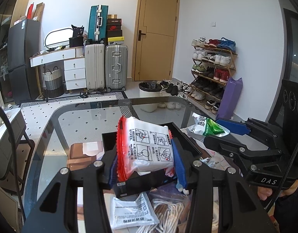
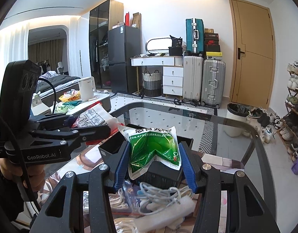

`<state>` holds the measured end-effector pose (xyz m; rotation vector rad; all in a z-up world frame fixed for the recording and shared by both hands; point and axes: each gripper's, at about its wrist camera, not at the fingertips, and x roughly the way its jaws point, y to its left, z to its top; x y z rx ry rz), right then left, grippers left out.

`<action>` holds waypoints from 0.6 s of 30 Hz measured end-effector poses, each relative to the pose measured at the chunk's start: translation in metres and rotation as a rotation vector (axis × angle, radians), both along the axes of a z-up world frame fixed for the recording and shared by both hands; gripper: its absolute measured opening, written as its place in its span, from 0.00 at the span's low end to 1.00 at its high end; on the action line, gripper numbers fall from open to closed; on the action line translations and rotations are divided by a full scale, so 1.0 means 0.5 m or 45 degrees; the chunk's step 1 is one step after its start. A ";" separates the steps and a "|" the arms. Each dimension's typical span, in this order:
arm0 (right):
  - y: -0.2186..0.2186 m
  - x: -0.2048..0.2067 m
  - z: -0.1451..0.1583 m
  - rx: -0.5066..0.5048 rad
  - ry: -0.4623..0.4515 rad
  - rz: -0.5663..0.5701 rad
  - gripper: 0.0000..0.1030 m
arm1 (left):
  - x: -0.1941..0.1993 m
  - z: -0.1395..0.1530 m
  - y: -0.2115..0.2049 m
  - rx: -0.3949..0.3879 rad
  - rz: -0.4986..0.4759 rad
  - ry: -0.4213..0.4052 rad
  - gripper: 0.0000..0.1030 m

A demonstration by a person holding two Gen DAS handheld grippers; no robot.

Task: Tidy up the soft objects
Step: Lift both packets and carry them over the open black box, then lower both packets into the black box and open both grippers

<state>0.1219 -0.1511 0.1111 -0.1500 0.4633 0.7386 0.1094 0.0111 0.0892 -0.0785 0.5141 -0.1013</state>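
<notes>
Between blue jaws — crumpled green pouch [image 2: 155,151]

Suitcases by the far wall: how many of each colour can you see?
Teal suitcase: 1
White suitcase: 1
Silver suitcase: 1
Total: 3

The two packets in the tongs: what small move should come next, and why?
Probably lower both packets into the black box on the glass table. The left tongs pinch the red and white packet, the right tongs pinch the green packet, and both hang just above the box, so only a short drop before release seems needed.
</notes>
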 end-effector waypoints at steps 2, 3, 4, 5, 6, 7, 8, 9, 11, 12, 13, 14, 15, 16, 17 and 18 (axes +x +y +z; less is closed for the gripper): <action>0.002 0.014 0.000 0.001 0.011 -0.003 0.50 | 0.013 0.000 0.001 -0.003 0.002 0.007 0.45; 0.002 0.022 0.001 0.000 0.011 -0.005 0.50 | 0.016 -0.004 0.002 -0.001 0.004 0.011 0.45; 0.004 0.024 0.000 -0.004 0.012 -0.006 0.50 | 0.020 -0.006 0.002 0.002 0.007 0.015 0.45; 0.005 0.030 -0.001 -0.007 0.014 -0.007 0.50 | 0.023 -0.008 0.001 0.005 0.007 0.018 0.45; 0.006 0.036 -0.002 -0.009 0.016 -0.007 0.50 | 0.029 -0.011 0.002 0.006 0.008 0.022 0.45; 0.006 0.042 -0.003 -0.013 0.021 -0.006 0.50 | 0.032 -0.014 0.001 0.005 0.009 0.027 0.45; 0.008 0.050 -0.003 -0.016 0.025 -0.006 0.50 | 0.036 -0.017 0.000 0.005 0.009 0.031 0.45; 0.010 0.057 -0.005 -0.021 0.030 -0.006 0.50 | 0.041 -0.020 -0.001 0.006 0.008 0.035 0.45; 0.017 0.069 -0.010 -0.028 0.038 -0.007 0.50 | 0.051 -0.027 -0.001 0.015 0.009 0.043 0.45; 0.021 0.077 -0.012 -0.030 0.048 -0.005 0.50 | 0.057 -0.028 -0.002 0.017 0.009 0.049 0.45; 0.025 0.084 -0.014 -0.032 0.056 -0.003 0.50 | 0.062 -0.032 -0.001 0.015 0.010 0.057 0.45; 0.028 0.089 -0.017 -0.036 0.060 -0.004 0.50 | 0.066 -0.034 -0.002 0.013 0.010 0.061 0.45; 0.032 0.093 -0.020 -0.044 0.063 -0.002 0.50 | 0.070 -0.036 -0.002 0.012 0.010 0.065 0.45; 0.035 0.098 -0.023 -0.049 0.066 0.000 0.50 | 0.075 -0.038 -0.002 0.013 0.012 0.069 0.45; 0.040 0.100 -0.025 -0.055 0.071 0.000 0.50 | 0.079 -0.042 0.000 0.012 0.013 0.076 0.45; 0.044 0.105 -0.029 -0.061 0.077 0.003 0.50 | 0.082 -0.045 0.002 0.010 0.013 0.082 0.45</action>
